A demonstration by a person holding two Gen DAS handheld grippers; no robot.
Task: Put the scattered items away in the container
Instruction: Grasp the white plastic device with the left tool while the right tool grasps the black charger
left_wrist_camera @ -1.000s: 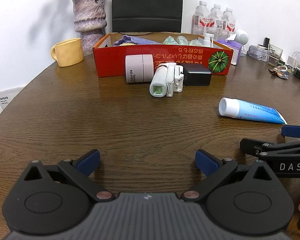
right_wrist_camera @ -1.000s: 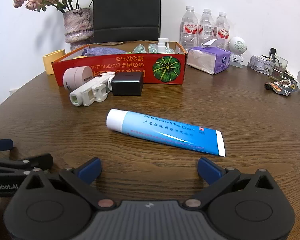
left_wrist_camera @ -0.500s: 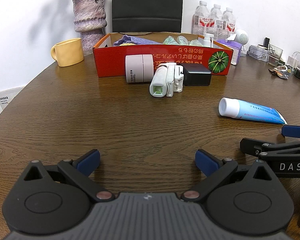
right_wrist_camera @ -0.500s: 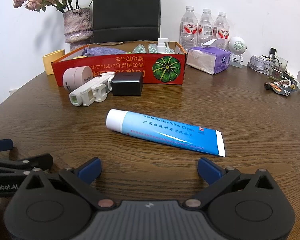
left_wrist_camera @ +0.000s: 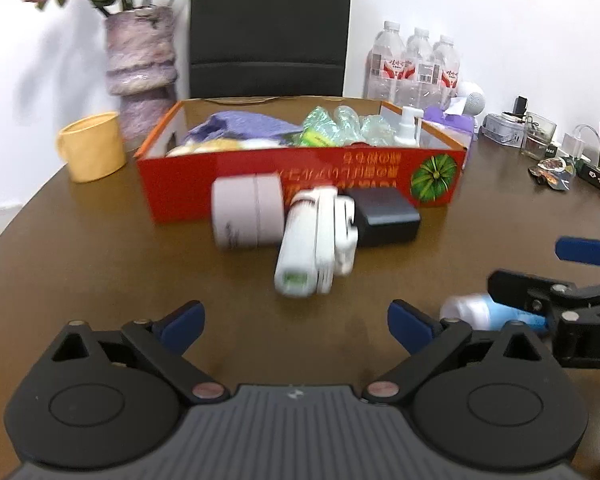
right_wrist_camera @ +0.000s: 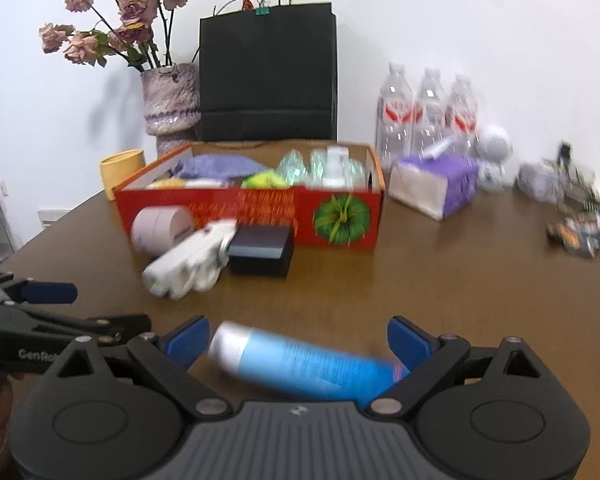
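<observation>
A red cardboard box [left_wrist_camera: 300, 184] [right_wrist_camera: 260, 216] holding several items stands at the back of the brown table. In front of it lie a pale pink jar [left_wrist_camera: 246, 216] [right_wrist_camera: 160, 230], a white device [left_wrist_camera: 312, 248] [right_wrist_camera: 192, 262] and a black box [left_wrist_camera: 382, 220] [right_wrist_camera: 262, 250]. A blue cream tube [right_wrist_camera: 300, 364] [left_wrist_camera: 488, 314] lies between the open fingers of my right gripper [right_wrist_camera: 298, 340], untouched. My left gripper [left_wrist_camera: 296, 320] is open and empty, short of the white device.
A yellow mug [left_wrist_camera: 92, 146], a purple vase with dried roses [right_wrist_camera: 172, 100], a black bag [right_wrist_camera: 268, 72], water bottles [left_wrist_camera: 416, 66], a purple tissue pack [right_wrist_camera: 436, 186] and small clutter at the far right [left_wrist_camera: 548, 160] ring the back of the table.
Both grippers have moved forward and risen. The right gripper now straddles the blue tube. The left gripper has come closer to the white device. Both stay open.
</observation>
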